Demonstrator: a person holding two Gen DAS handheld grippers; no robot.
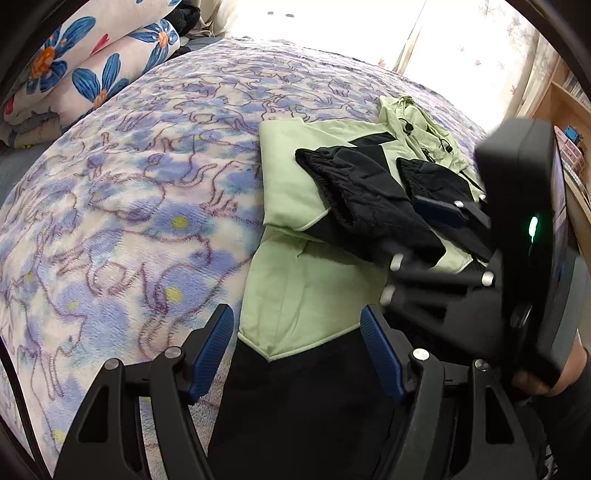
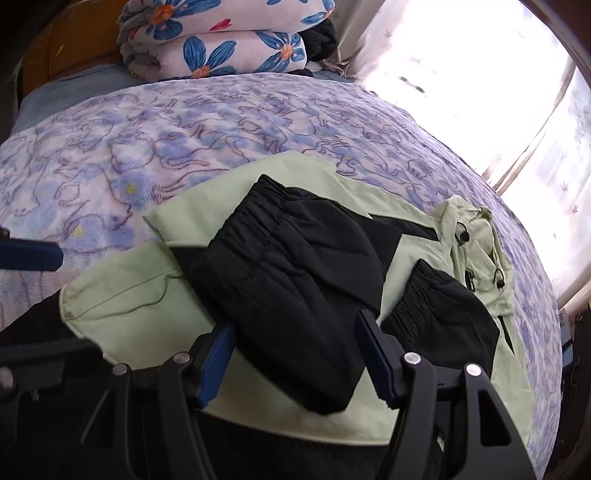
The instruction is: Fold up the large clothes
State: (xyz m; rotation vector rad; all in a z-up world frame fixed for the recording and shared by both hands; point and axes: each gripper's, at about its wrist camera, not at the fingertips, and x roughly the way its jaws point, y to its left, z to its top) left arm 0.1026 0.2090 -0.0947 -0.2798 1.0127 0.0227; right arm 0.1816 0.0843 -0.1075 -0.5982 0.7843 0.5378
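Both sleeves are lying crossed on the jacket [image 2: 155,302], ready for folding. Left tongs [image 1: 297,354] are hovering released over its hem; right tongs [image 2: 293,354], released, are straddling the sleeve [image 2: 288,280].

Light source: daylight through curtained window [image 1: 424,33], top right in both views.
Glare: window [image 2: 480,74] blown out to white, curtain detail mostly lost.
Exposure: blanket [image 1: 129,184] evenly lit; black cloth near bottom edges nearly featureless.
Shadows: soft, faint under folded jacket [image 2: 147,295].
Blur: right gripper [image 1: 448,212] smeared in left view; far-left edge of right view also streaked.
Distortion: strong fisheye bulge, dark vignette at corners.
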